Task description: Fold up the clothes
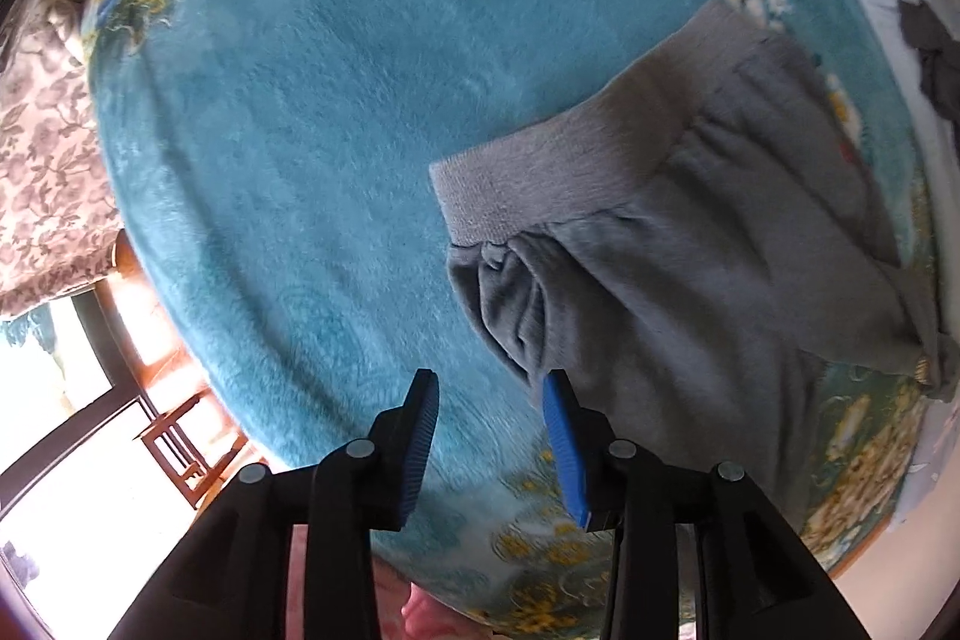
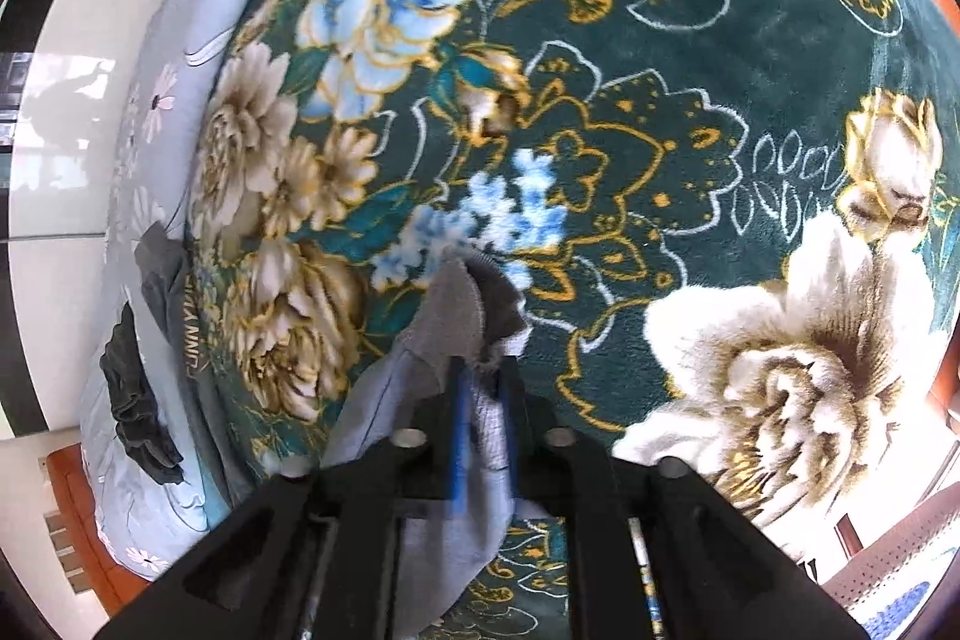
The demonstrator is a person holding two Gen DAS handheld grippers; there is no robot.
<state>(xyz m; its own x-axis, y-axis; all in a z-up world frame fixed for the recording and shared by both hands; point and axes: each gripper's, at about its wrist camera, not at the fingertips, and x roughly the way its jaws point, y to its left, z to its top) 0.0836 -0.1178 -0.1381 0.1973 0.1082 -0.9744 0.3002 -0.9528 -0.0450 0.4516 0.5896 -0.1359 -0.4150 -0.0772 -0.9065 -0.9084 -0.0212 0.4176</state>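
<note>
A: Left wrist view first: the left tongs [image 1: 489, 382] stand wide apart, nothing between the blue pads, hanging over the teal plush blanket [image 1: 312, 112] that covers the bed.

B: And the garment?

A: The grey sweatpants [image 1: 678, 244] lie on that blanket to the right of the tongs, ribbed waistband [image 1: 558, 166] facing the open teal area, fabric bunched just under it. The right-hand blue pad [image 1: 561, 436] sits just at the edge of the bunched cloth; I cannot tell if it touches.

B: Over to the other camera.

A: The right tongs [image 2: 483, 370] are pinched narrow on a fold of the grey sweatpants [image 2: 447, 316], cloth running back between the fingers toward the camera, a ribbed edge sticking out past the tips.

B: What's beneath?

A: The dark green floral part of the blanket [image 2: 690, 58], big white and blue flowers. Off to the left, a pale blue flowered sheet [image 2: 150, 112] with a dark crumpled garment [image 2: 135, 412] and a grey lettered one [image 2: 171, 292] lying on it, well apart from the tongs.
</note>
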